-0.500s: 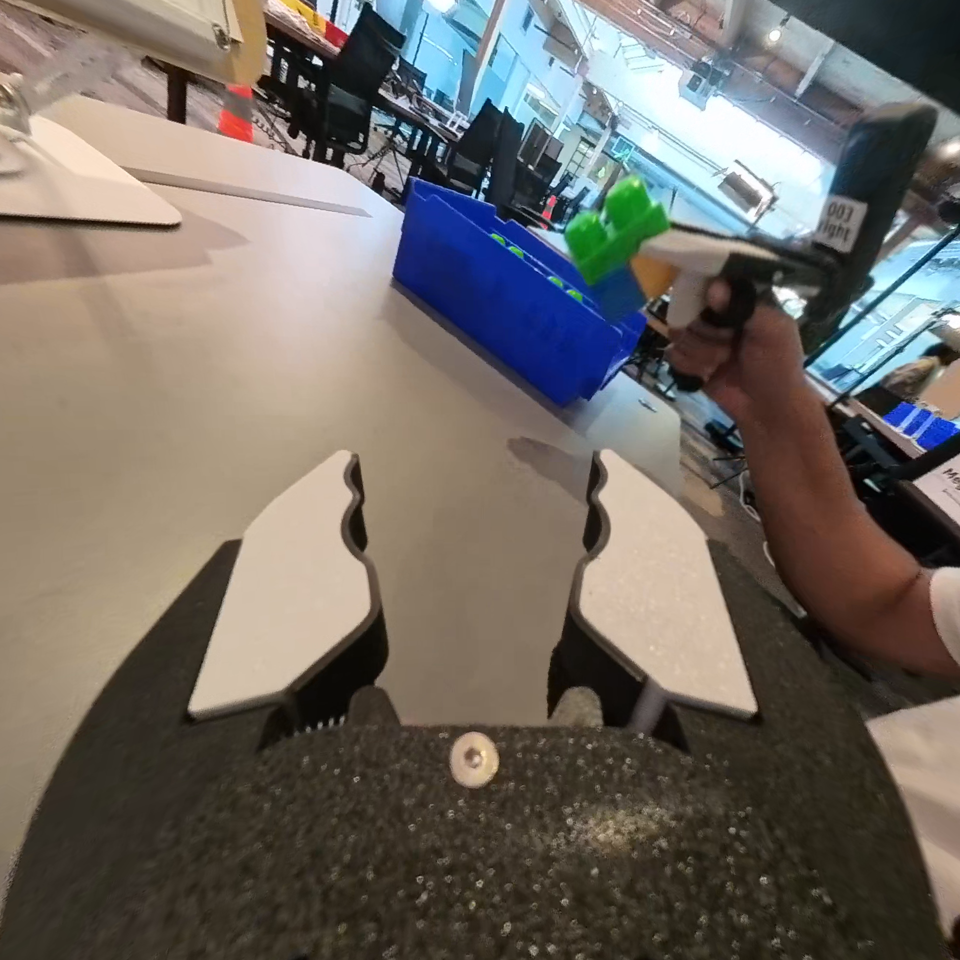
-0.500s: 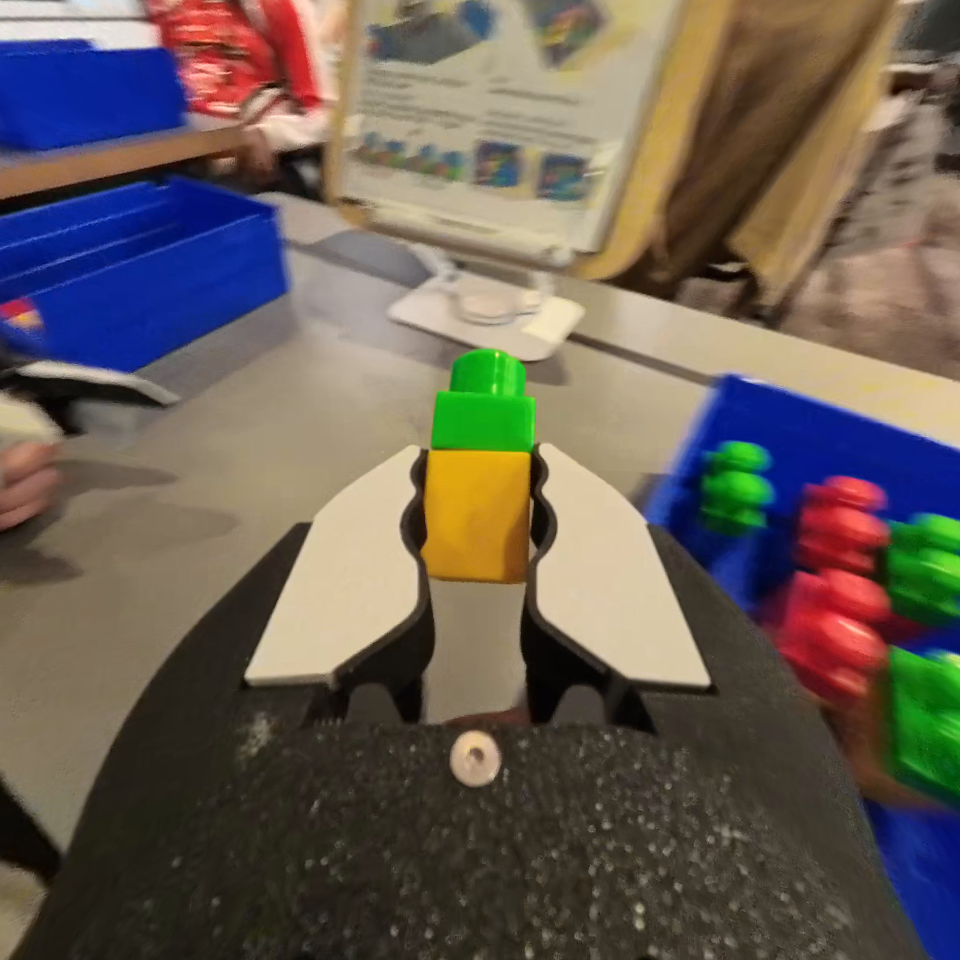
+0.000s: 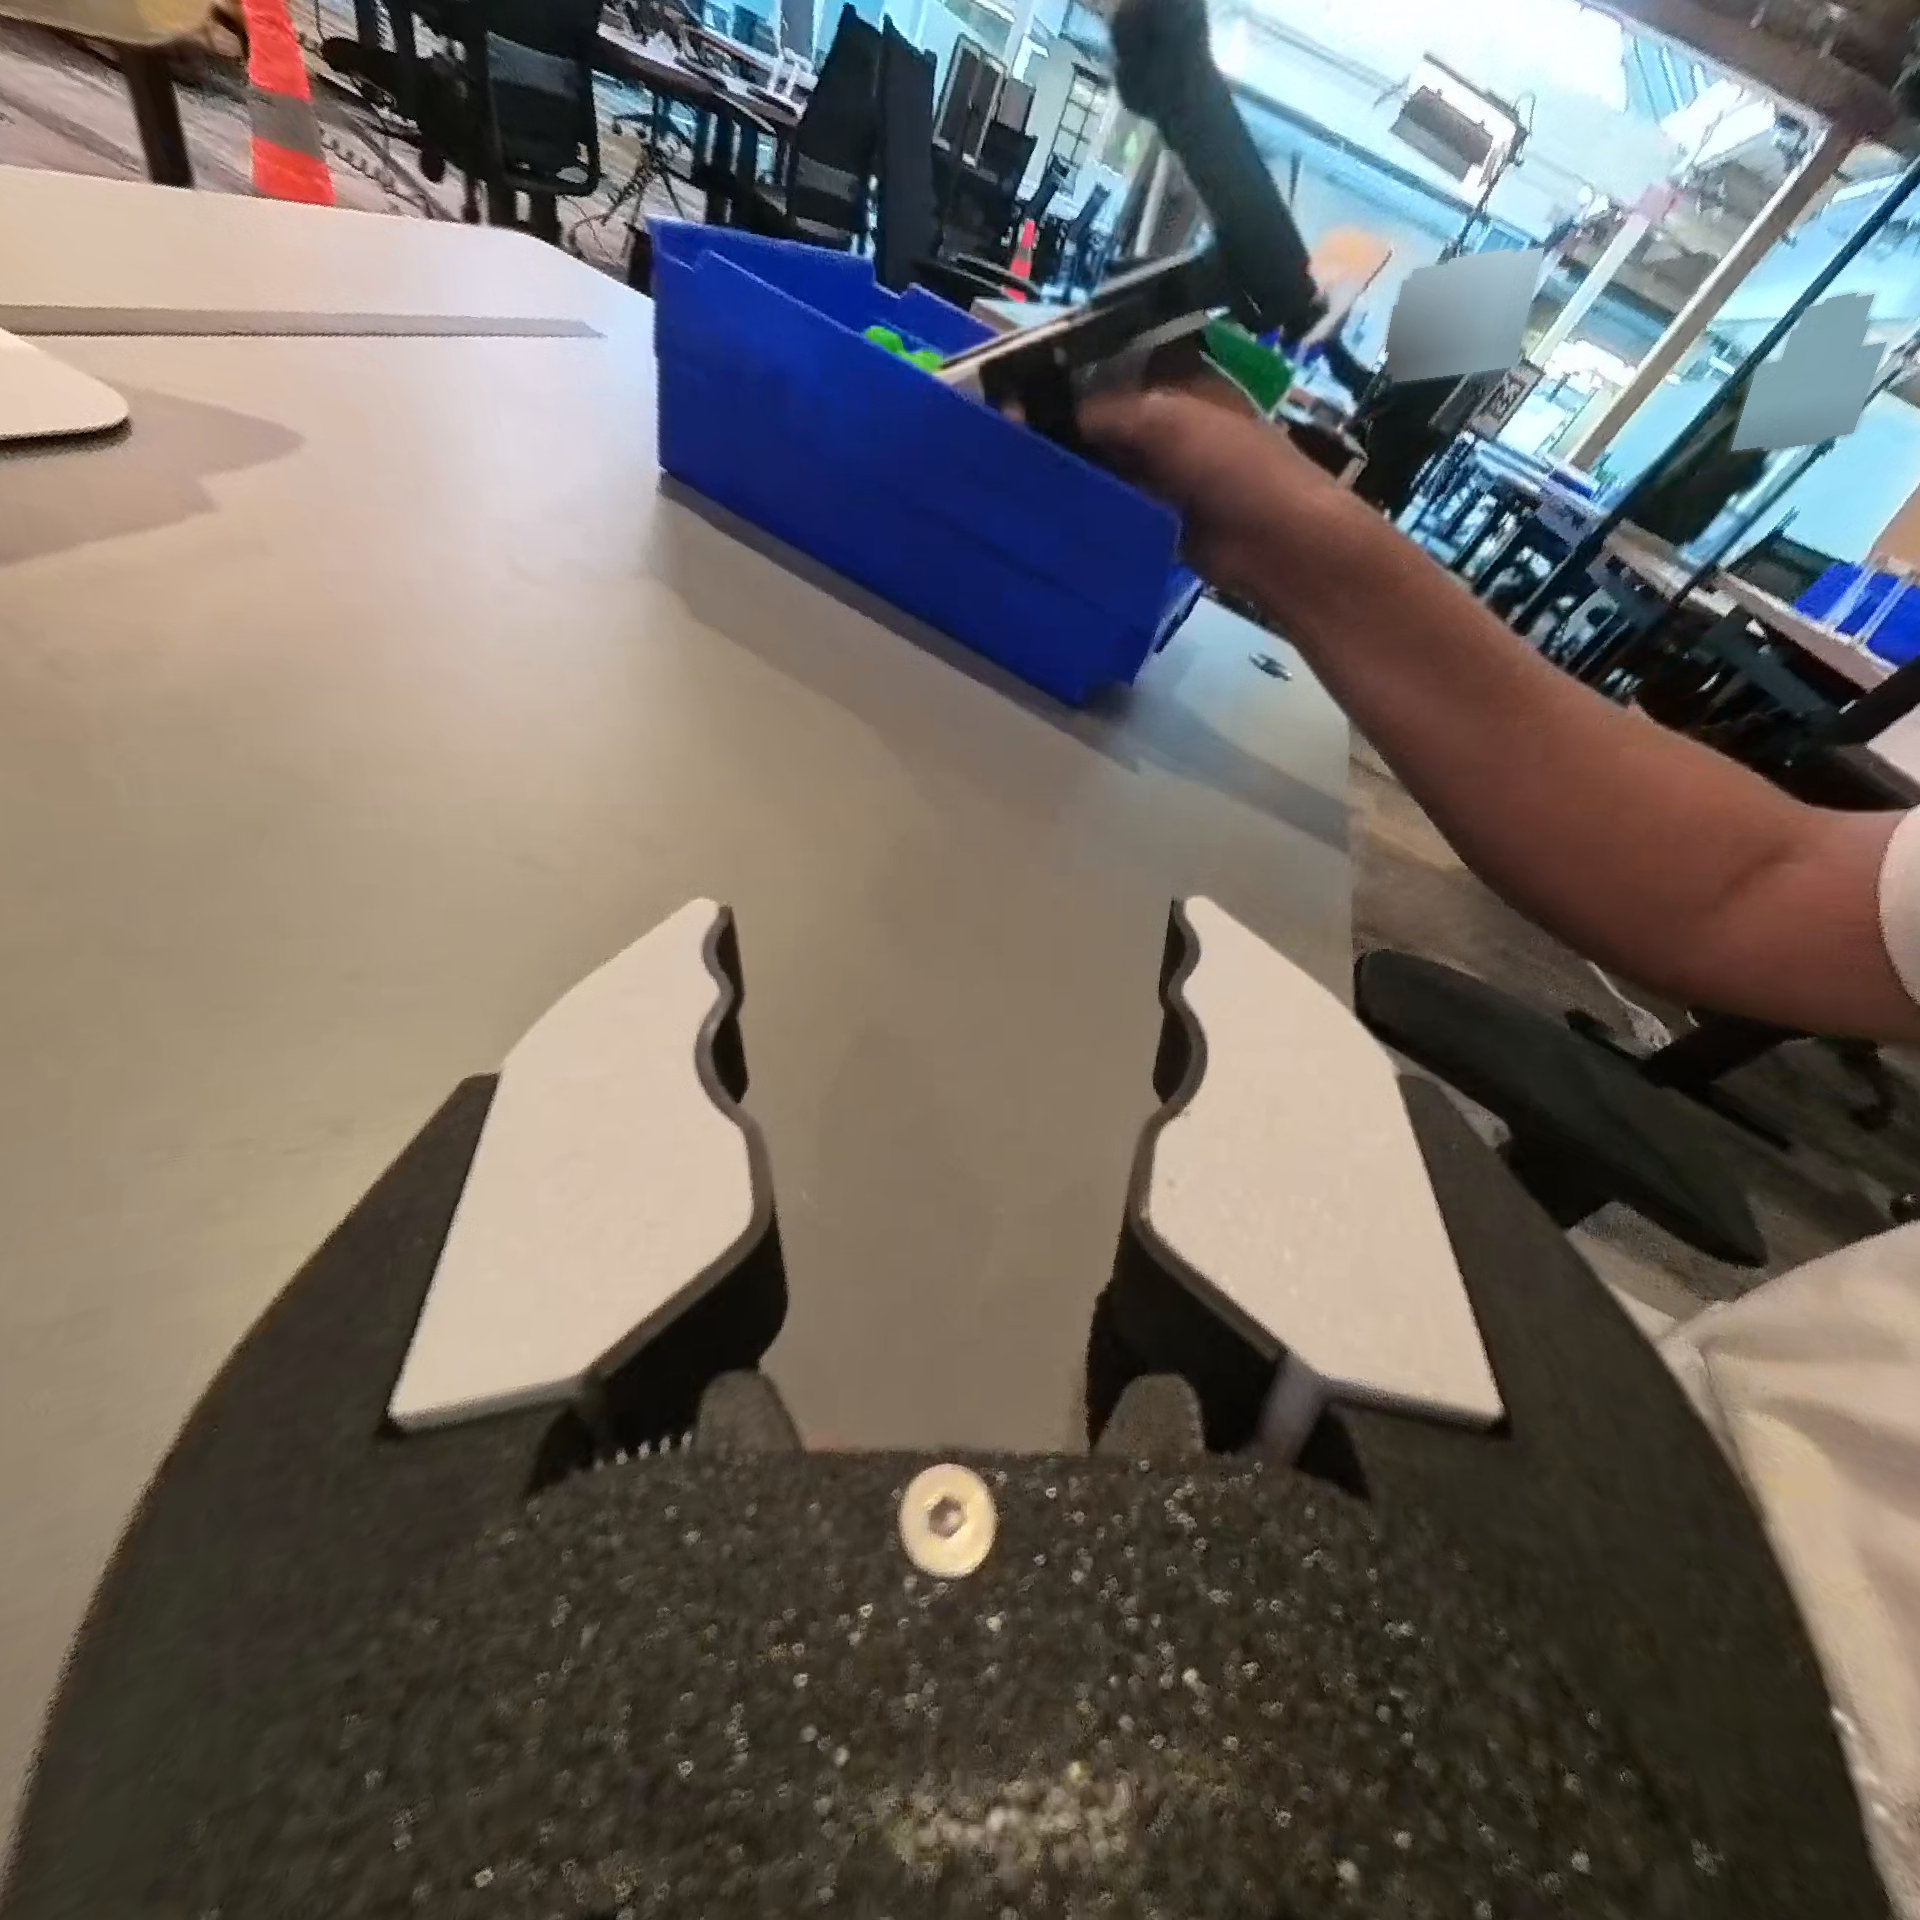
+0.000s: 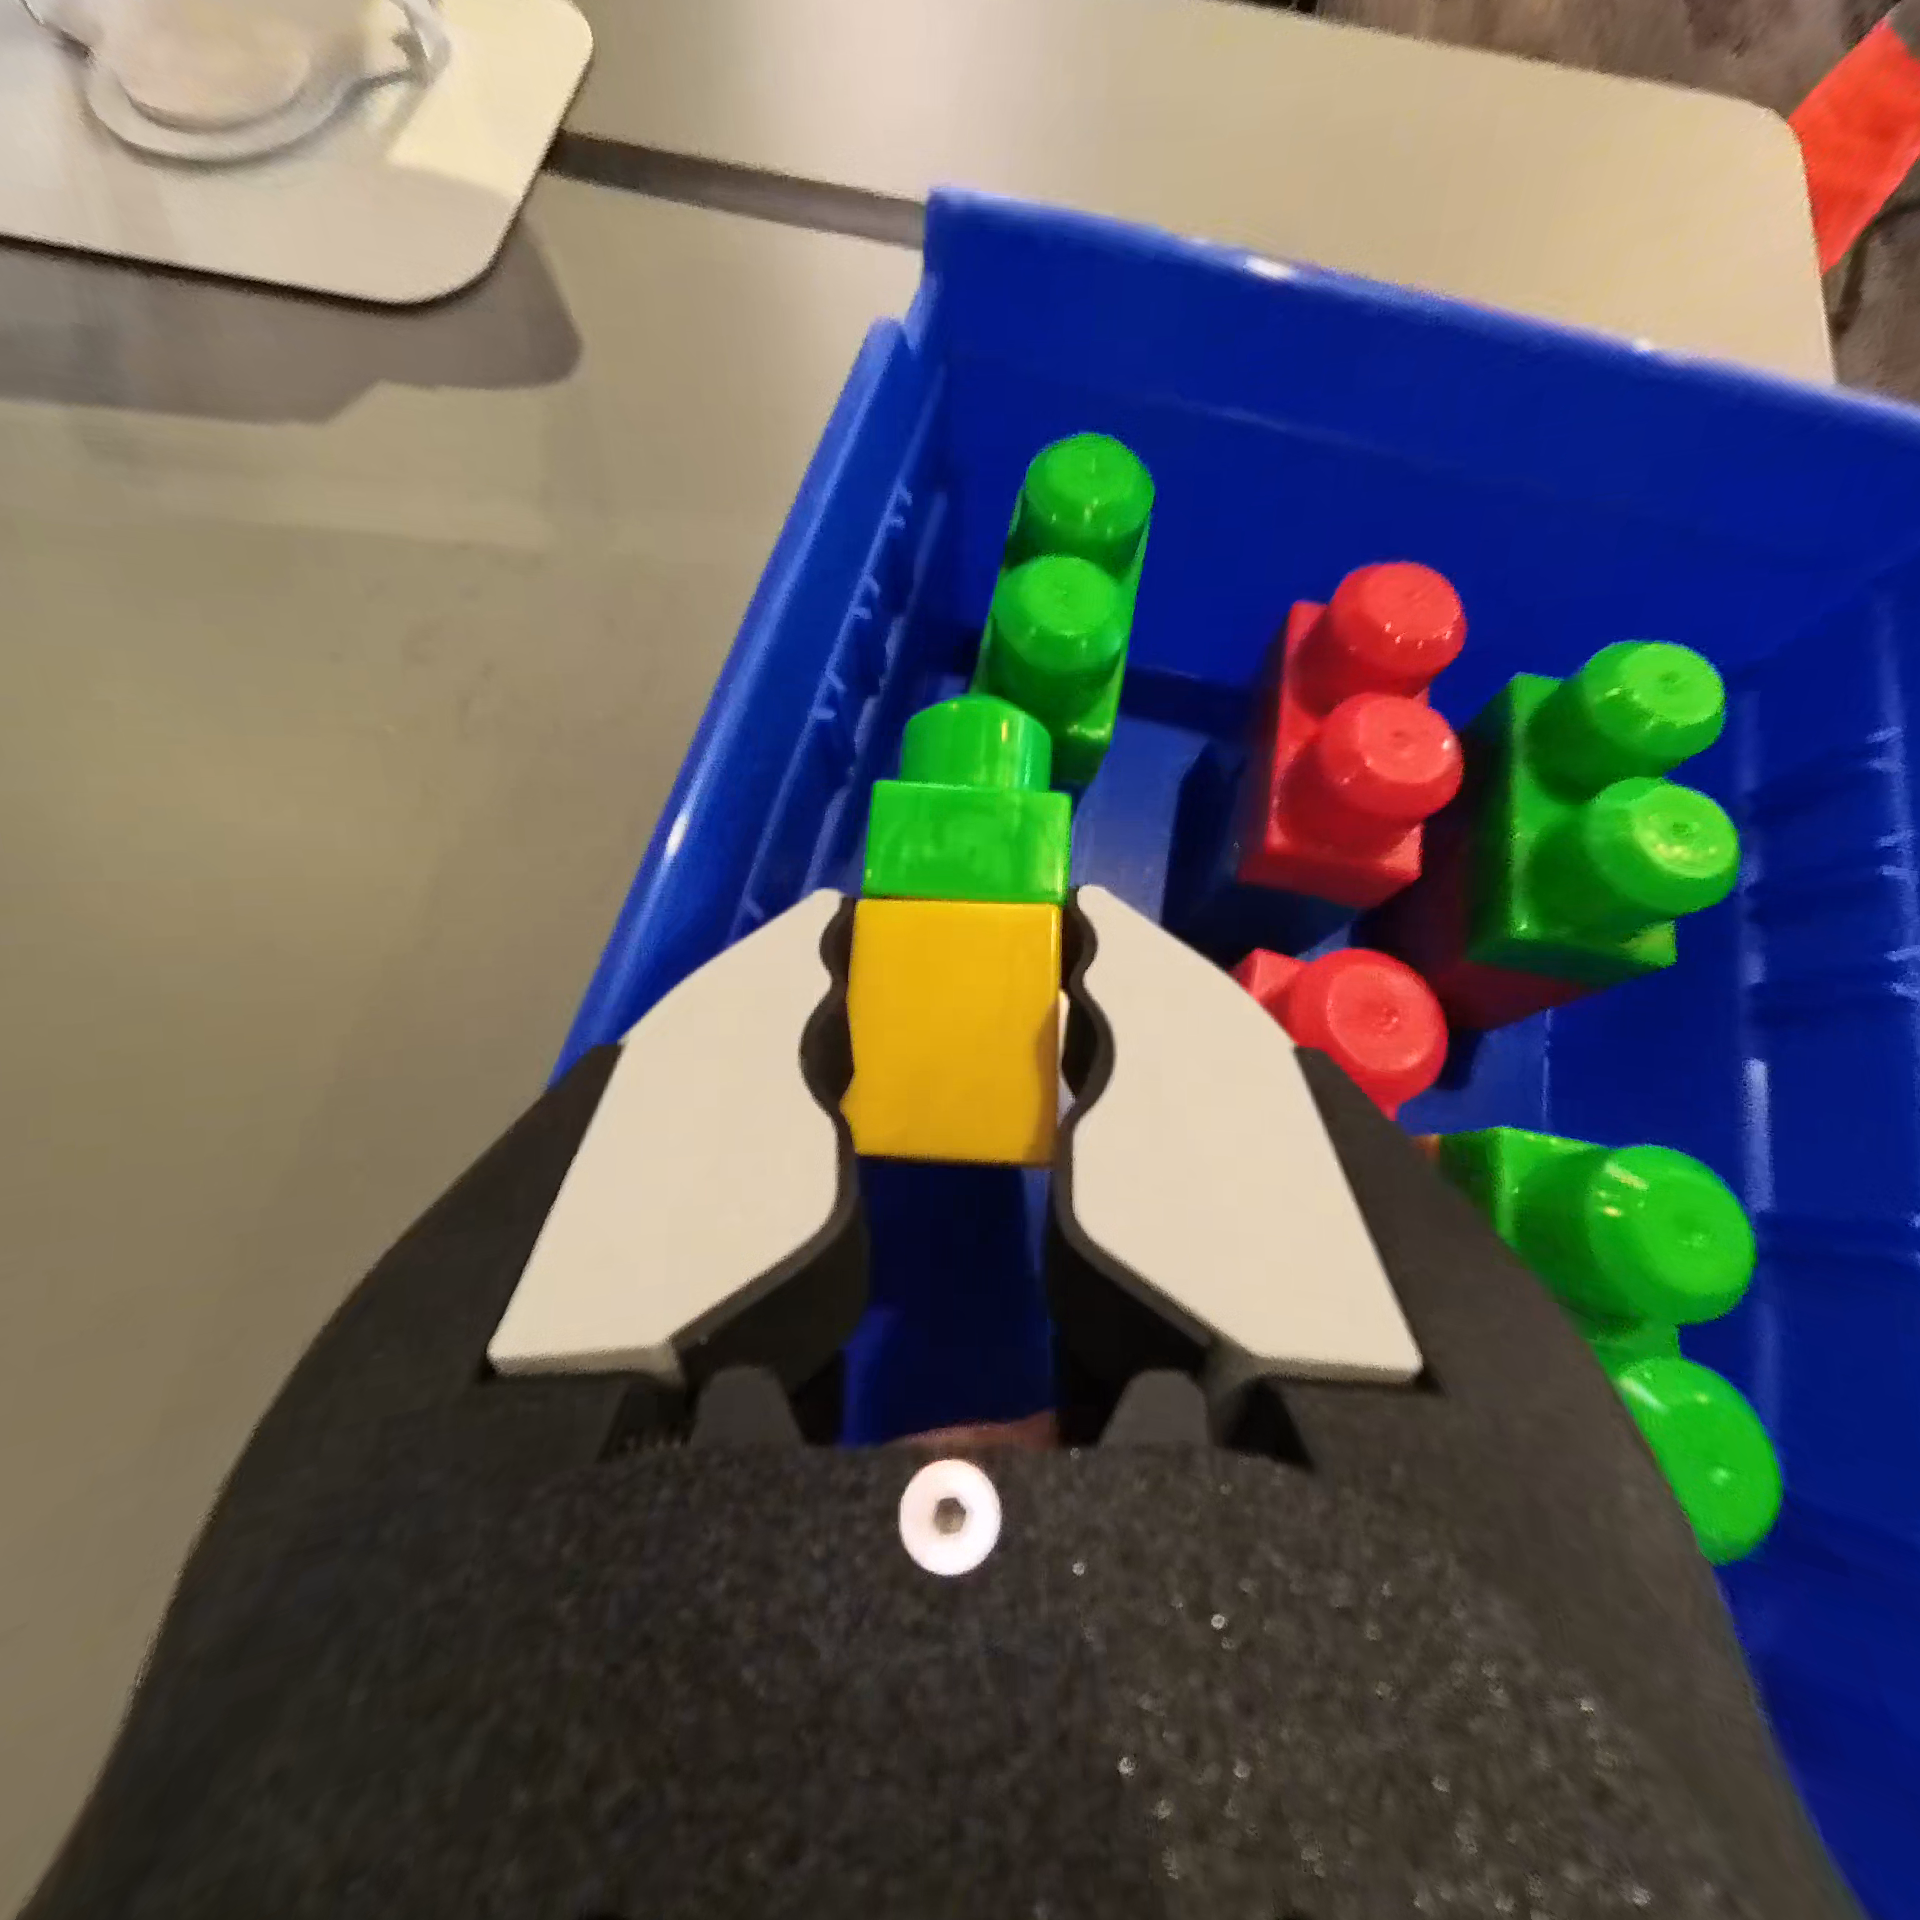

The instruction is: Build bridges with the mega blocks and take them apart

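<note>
Right gripper [image 4: 956, 1023] clamping yellow block [image 4: 951, 1029], green block [image 4: 966, 831] stacked above (single stud)

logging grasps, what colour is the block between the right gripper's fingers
Yellow block, clearest in the right wrist view.

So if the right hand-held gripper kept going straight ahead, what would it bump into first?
Probably the two-stud green block in the blue bin, just ahead of the held yellow-green stack; depth is unclear.

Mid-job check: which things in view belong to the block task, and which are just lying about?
Part of the job:
- right gripper, shut on the yellow block with a green block attached
- blue bin of loose red and green blocks
- left gripper, open and empty

Just lying about:
- white stand base
- orange cone
- office chairs
</note>
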Tool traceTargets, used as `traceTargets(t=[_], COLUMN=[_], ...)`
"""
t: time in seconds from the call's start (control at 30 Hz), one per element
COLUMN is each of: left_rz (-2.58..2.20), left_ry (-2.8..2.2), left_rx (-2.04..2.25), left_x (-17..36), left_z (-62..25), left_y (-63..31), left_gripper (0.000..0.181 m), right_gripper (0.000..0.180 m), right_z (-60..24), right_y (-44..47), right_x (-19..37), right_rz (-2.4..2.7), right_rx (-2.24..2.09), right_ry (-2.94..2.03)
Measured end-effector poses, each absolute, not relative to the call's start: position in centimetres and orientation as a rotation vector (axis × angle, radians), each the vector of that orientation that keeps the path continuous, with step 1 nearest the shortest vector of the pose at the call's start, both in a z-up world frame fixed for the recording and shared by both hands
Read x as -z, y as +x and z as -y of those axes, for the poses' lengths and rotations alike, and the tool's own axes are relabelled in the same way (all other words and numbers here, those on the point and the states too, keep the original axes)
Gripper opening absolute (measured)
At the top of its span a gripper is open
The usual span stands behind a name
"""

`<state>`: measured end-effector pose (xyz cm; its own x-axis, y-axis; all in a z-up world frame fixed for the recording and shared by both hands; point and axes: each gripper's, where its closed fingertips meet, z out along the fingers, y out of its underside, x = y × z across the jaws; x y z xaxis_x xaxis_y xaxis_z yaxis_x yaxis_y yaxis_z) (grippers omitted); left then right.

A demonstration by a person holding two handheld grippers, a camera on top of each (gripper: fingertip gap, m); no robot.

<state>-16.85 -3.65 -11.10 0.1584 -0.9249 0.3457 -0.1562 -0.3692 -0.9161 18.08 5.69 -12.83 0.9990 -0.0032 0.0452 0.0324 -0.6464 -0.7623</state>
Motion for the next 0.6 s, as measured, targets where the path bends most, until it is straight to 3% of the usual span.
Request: traceTargets(t=[0.37, 0.6], left_rz=[-1.032, -1.018], left_ry=[-1.672, -1.671], left_rx=[1.350, 1.330], left_x=[10.8, 10.7], left_z=[3.9, 3.8], left_y=[-16.9, -16.9], left_gripper=[0.075, 0.075], right_gripper=[0.037, 0.043], right_z=[-5.2, -4.3], right_y=[18.6, 18.5], right_x=[15.5, 14.2], right_rz=[0.008, -0.049], right_rx=[0.060, -0.006], right_ry=[-2.423, -2.379])
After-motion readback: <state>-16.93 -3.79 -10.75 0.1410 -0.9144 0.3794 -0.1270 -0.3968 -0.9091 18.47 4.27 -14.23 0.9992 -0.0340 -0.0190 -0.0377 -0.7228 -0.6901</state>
